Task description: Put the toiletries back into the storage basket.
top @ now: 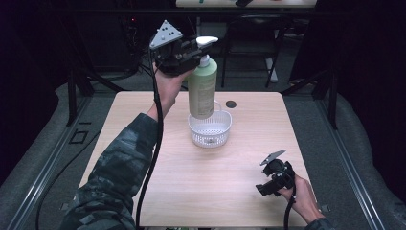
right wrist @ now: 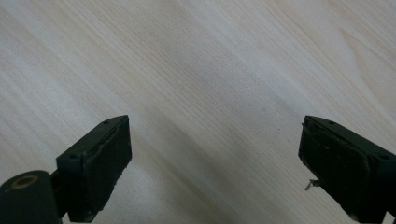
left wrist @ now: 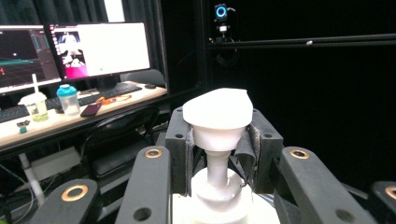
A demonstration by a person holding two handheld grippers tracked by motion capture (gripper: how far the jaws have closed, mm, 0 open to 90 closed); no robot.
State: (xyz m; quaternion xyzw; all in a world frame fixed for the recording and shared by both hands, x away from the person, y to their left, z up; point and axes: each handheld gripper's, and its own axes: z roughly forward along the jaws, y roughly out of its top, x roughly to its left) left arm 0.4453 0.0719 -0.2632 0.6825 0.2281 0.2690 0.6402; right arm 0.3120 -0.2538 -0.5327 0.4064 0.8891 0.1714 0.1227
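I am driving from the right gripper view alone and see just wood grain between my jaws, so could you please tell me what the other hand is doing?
Observer: The left tool is shut on the white pump head of a green bottle, held upright.
Operator: Thank you. Is the bottle resting on the table?
Observer: Its base hangs at a white basket near the table's far middle; whether it touches the basket floor I cannot tell.
Operator: And where is my own tool?
Observer: The right tool sits open at the near right corner, away from the basket.

camouflage sleeve [top: 117, 163]; black grippers, grey plates, black cables.
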